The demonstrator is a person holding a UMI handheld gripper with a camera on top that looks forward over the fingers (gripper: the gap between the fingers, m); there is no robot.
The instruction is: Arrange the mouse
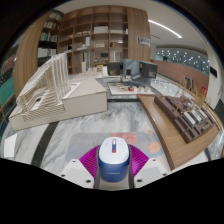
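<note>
A white and blue computer mouse (113,158) sits between my two fingers, its white top with a small red and blue mark facing up and its blue side facing the camera. My gripper (113,165) is shut on the mouse: the magenta pads (89,160) press against both of its sides. The mouse is held just above a marbled grey table top (70,140).
A white architectural model (55,95) stands on the table beyond the fingers to the left. A wooden model (185,115) on a brown board lies to the right. Monitors (132,70) and bookshelves (95,30) stand far behind.
</note>
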